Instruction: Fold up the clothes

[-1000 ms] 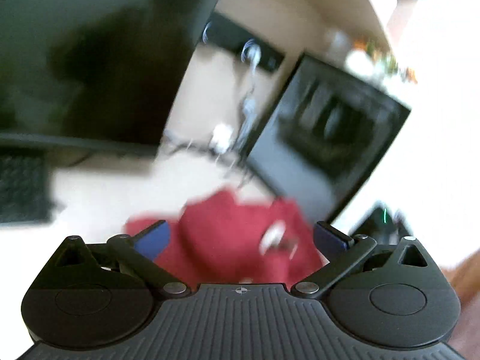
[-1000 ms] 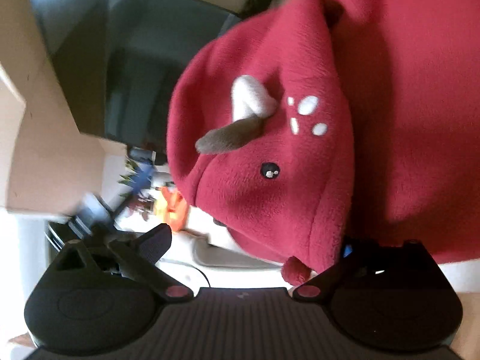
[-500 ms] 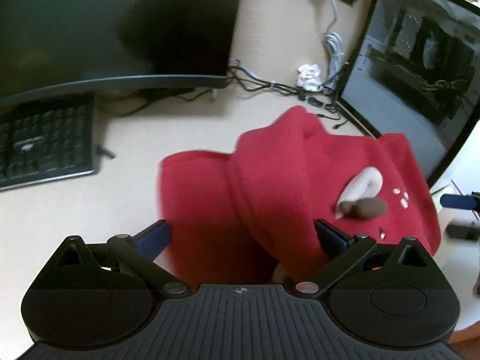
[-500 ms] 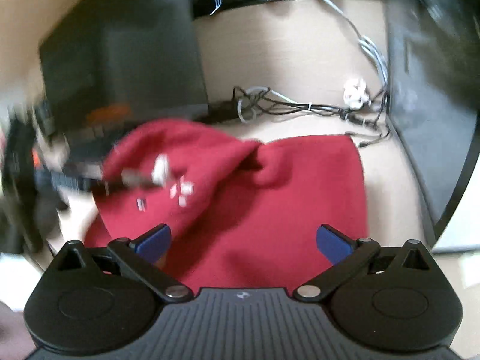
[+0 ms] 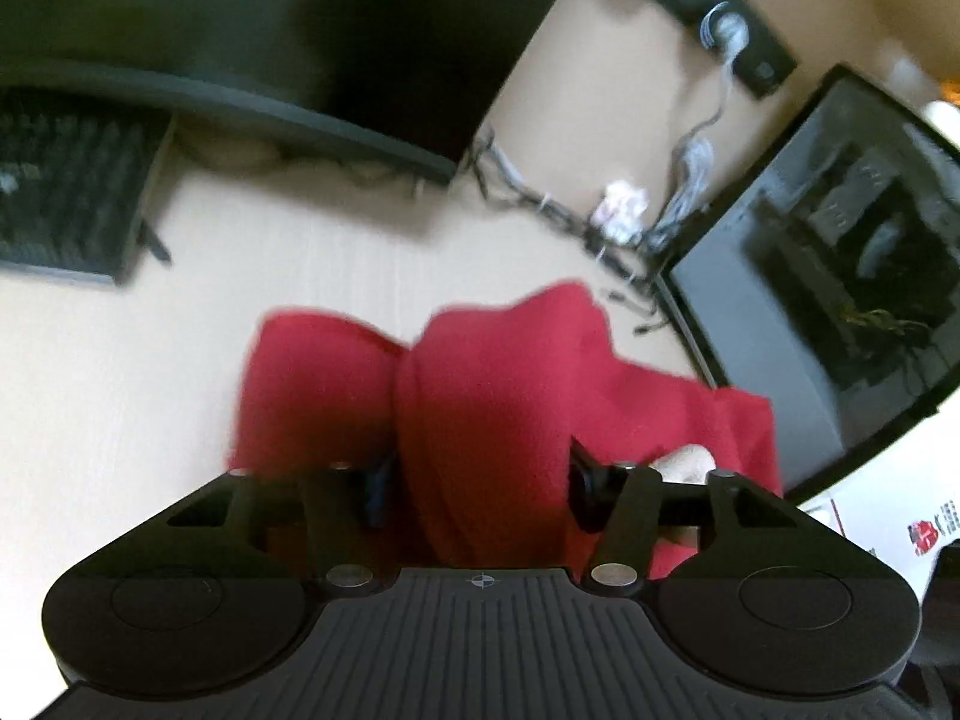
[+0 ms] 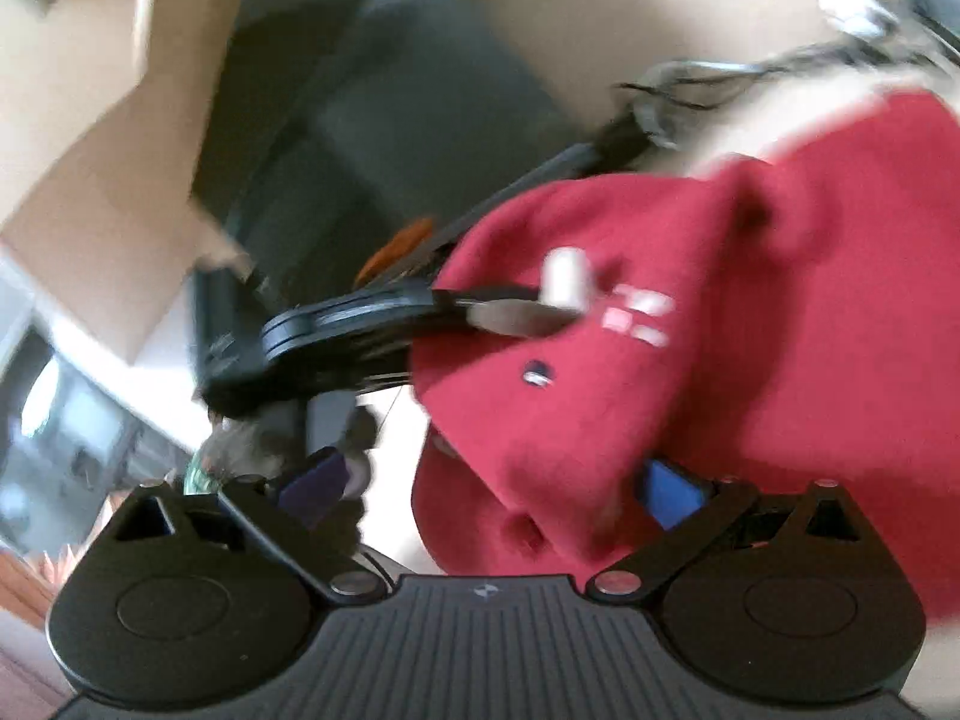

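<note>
A red fleece hooded garment (image 5: 510,390) lies bunched on the beige desk (image 5: 150,372). My left gripper (image 5: 480,480) has its fingers drawn in on a thick fold of it, with fabric filling the gap. In the right wrist view the hood (image 6: 600,390) shows a white horn, a brown ear, a small eye and white spots. There the left gripper (image 6: 480,312) clamps the hood beside the ear. My right gripper (image 6: 492,486) is open, with the hood's lower edge hanging between its blue-padded fingers (image 6: 669,489). The frames are blurred.
A dark monitor (image 5: 270,30) and a keyboard (image 5: 60,210) stand at the back left. A glass-sided computer case (image 5: 840,276) is on the right, with tangled cables (image 5: 570,210) and a power strip (image 5: 708,6) behind the garment. A cardboard box (image 6: 120,150) sits beyond the desk.
The left gripper's fingers have drawn together onto the red fold. The right gripper has swung round close to the hood and stays open.
</note>
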`<state>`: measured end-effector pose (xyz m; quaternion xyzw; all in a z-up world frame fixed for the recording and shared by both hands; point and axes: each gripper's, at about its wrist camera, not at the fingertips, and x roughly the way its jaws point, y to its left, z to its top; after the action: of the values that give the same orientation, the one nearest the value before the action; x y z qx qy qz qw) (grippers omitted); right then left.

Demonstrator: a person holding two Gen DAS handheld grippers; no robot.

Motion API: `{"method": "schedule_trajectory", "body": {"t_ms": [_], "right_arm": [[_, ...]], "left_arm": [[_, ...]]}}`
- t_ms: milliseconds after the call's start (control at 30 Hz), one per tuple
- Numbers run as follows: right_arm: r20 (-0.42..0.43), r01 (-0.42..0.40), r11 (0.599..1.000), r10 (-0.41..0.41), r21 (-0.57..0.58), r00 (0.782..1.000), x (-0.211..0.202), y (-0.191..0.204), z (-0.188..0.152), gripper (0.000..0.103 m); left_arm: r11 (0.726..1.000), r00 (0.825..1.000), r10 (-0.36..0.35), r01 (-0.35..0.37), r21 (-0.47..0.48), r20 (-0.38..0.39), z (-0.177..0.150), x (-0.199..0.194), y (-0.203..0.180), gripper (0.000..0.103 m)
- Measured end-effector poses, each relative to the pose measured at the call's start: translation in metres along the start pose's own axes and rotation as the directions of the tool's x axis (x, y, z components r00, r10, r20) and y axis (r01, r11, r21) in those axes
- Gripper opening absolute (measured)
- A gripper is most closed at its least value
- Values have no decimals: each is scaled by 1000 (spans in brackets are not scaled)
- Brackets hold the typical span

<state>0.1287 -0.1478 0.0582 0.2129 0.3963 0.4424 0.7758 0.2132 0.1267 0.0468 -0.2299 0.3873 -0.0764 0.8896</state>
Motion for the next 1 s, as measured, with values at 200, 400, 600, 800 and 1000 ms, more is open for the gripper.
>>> {"method": "schedule_trajectory", "body": {"t_ms": [200, 400, 600, 800, 1000], "right_arm": [[178, -100, 947, 160, -304, 971, -61, 59, 58, 94], [108, 151, 904, -117, -400, 987, -93, 35, 28, 102], [90, 437, 837, -433, -329, 897, -86, -2, 0, 102], [127, 238, 842, -201, -485, 971, -49, 46, -5, 102], [-31, 211, 753, -293, -623, 956, 9, 29, -44, 101]], "left_arm": [[993, 992, -111, 113, -33, 67, -6, -40, -11, 31], [998, 998, -55, 55, -11, -17, -55, -53, 0, 40], [997, 996, -82, 82, -13, 40, -50, -94, 23, 68], [936, 934, -315, 276, 220, 167, 4, -143, -29, 90], [947, 948, -314, 316, -48, 42, 4, -44, -6, 87]]}}
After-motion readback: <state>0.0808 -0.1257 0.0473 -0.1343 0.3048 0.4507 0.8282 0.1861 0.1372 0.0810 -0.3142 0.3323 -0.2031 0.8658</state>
